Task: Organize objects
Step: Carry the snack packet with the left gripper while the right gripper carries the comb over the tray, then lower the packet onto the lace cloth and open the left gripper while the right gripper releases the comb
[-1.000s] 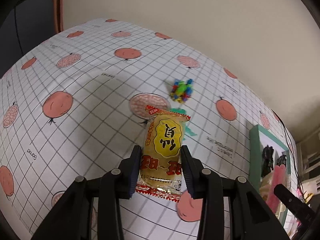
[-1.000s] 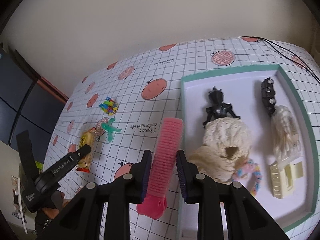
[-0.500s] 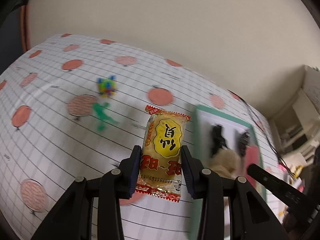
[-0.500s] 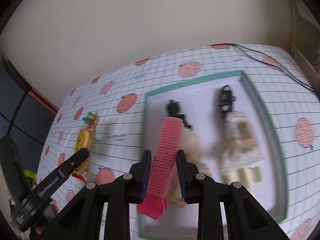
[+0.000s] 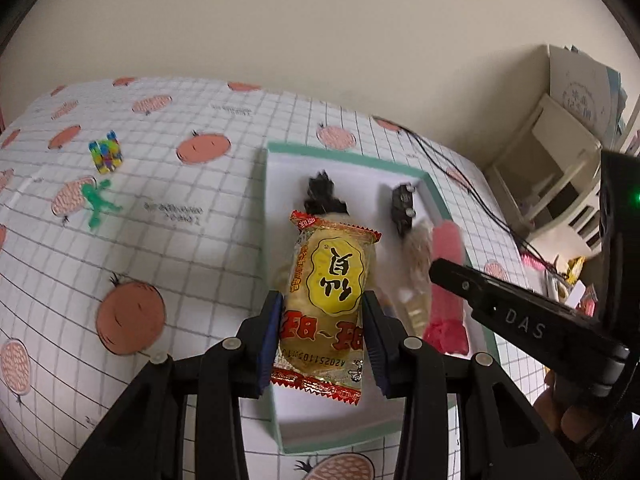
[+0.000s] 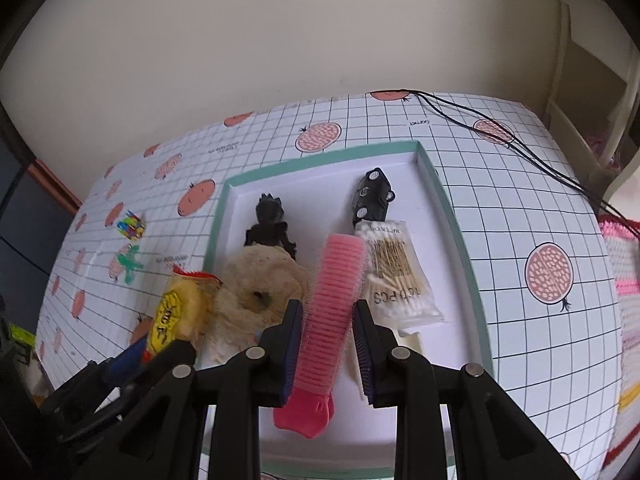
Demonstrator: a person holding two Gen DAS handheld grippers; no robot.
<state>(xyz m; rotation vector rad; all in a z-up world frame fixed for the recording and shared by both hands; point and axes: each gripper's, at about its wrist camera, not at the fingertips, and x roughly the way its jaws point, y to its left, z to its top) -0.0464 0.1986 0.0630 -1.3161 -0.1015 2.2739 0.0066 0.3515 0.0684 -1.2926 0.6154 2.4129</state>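
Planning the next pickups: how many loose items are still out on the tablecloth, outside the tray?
2: a multicoloured block toy and a green figure just in front of it, both left of the tray. More may lie outside both views.

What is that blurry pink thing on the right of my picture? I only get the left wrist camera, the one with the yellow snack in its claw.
Observer: A ribbed pink hair roller. The right wrist view shows the right claw shut on it, over the tray.
Operator: And the pale smear beside it?
Observer: A clear bag of cotton swabs, lying flat in the tray, nearer the camera than the black toy car.
Operator: What hides behind my snack?
Observer: A cream lace bundle with a dark hole in its middle, lying in front of the black figure.
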